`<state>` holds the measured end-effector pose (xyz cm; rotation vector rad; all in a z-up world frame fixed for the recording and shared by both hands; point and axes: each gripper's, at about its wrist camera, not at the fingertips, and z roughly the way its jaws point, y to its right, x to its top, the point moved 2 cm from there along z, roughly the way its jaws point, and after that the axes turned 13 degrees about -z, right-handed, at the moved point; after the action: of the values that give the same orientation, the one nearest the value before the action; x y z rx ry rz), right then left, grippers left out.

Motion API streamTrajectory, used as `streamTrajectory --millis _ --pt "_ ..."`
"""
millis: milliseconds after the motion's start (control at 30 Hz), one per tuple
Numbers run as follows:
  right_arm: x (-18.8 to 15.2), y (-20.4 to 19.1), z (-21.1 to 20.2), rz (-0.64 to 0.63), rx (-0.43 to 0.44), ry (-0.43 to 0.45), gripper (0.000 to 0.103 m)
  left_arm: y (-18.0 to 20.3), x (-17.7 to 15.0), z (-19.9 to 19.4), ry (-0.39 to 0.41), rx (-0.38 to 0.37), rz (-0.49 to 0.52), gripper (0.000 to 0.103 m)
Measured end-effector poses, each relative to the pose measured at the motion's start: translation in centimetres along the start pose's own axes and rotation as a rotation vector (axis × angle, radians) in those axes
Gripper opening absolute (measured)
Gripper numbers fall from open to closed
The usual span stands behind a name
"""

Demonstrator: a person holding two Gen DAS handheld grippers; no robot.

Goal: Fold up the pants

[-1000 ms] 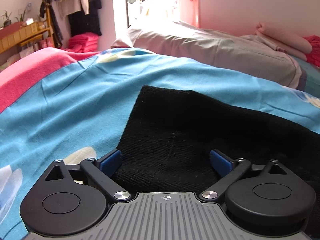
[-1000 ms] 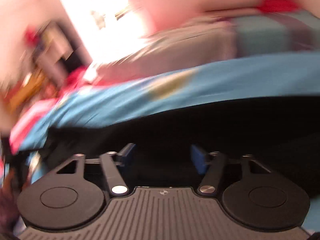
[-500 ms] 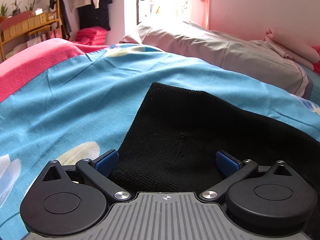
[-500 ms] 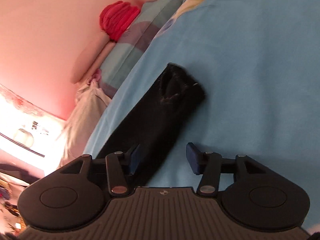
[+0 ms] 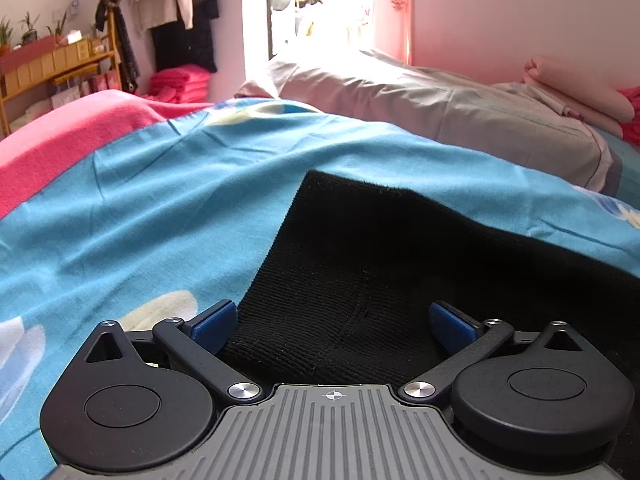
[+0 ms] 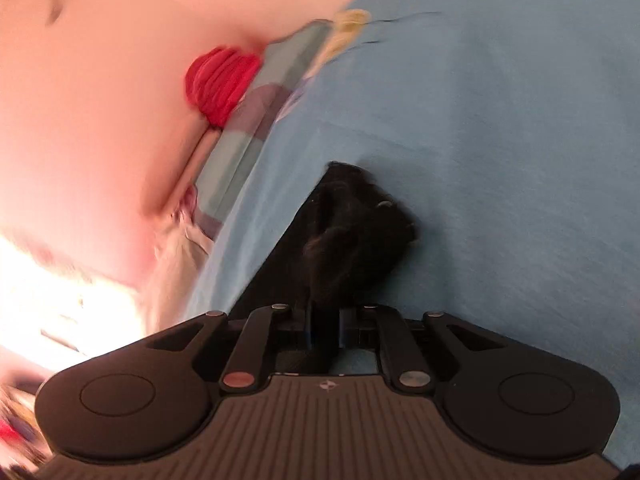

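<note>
Black knit pants (image 5: 380,264) lie flat on a blue bedspread (image 5: 160,216). My left gripper (image 5: 334,322) is open, its blue pads either side of the near edge of the pants, low over the cloth. In the right wrist view the pants (image 6: 352,236) show as a narrow black strip with a bunched far end. My right gripper (image 6: 324,328) is shut on the near part of that strip. The view is tilted and blurred.
A grey pillow (image 5: 440,108) and folded pink bedding (image 5: 576,92) lie at the bed's far side. A pink blanket (image 5: 64,136) covers the left. A wooden shelf (image 5: 44,68) and hanging clothes (image 5: 168,12) stand beyond. Red cloth (image 6: 220,84) sits by the wall.
My right gripper has closed on the pants strip. My left gripper stays open over the pants edge and has shifted only slightly.
</note>
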<state>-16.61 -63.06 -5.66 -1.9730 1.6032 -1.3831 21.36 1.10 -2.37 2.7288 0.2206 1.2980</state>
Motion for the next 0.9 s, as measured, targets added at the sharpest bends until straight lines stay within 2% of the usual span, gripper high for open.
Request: streamTrajectory --millis 67,100,133,167,200,267,367,433,533,600,700,800,833,867,900 --pt "-0.4 -1.4 -2.6 -0.036 -0.151 0.091 0.040 -0.8 0.6 -0.6 0.017 -0.015 -0.041 0.103" --pt "-0.9 -2.7 -3.8 -0.091 -0.231 0.137 0.057 -1.3 0.9 -0.9 0.023 -0.027 -0.073 0.103" --pt "-1.9 -4.8 -4.8 -0.185 -0.283 0.177 0.068 -2.0 1.4 -1.3 0.025 -0.046 -0.107 0.103" --pt "-3.1 -7.2 -5.3 -0.289 -0.279 0.195 0.068 -2.6 1.9 -1.5 0.026 -0.067 -0.143 0.103" --pt "-4.3 -9.4 -5.5 -0.373 -0.251 0.194 0.068 -3.3 2.3 -1.8 0.034 -0.076 -0.178 0.103" --pt "-7.9 -15.5 -4.7 -0.568 -0.131 0.138 0.068 -4.5 3.2 -2.2 0.058 -0.040 -0.223 0.103" --pt "-15.7 -25.4 -2.4 -0.872 0.138 -0.034 0.068 -6.2 3.9 -2.1 0.094 0.094 -0.242 0.103" --pt "-21.8 -31.6 -1.0 -1.041 0.319 -0.150 0.063 -7.1 4.2 -1.8 0.090 0.188 -0.251 0.103" --pt "-30.1 -38.8 1.8 -1.173 0.515 -0.313 0.053 -8.3 4.5 -1.6 0.093 0.249 -0.256 0.103" --pt "-35.1 -42.7 4.0 -1.215 0.557 -0.387 0.053 -8.8 4.7 -1.5 0.083 0.246 -0.270 0.103" --pt "-42.1 -47.0 7.9 -1.189 0.548 -0.510 0.049 -9.2 4.6 -1.5 0.069 0.236 -0.286 0.103" --pt "-47.6 -50.0 13.0 -1.181 0.526 -0.629 0.052 -9.0 4.5 -1.4 0.072 0.238 -0.276 0.103" --pt "-47.6 -49.7 13.5 -1.190 0.552 -0.574 0.065 -9.0 4.5 -1.3 0.074 0.246 -0.269 0.103" --pt "-47.4 -49.6 12.1 -1.202 0.600 -0.527 0.067 -9.0 4.5 -1.2 0.069 0.255 -0.265 0.103" --pt "-46.8 -49.6 11.5 -1.184 0.637 -0.529 0.066 -9.2 4.4 -1.1 0.063 0.257 -0.269 0.103"
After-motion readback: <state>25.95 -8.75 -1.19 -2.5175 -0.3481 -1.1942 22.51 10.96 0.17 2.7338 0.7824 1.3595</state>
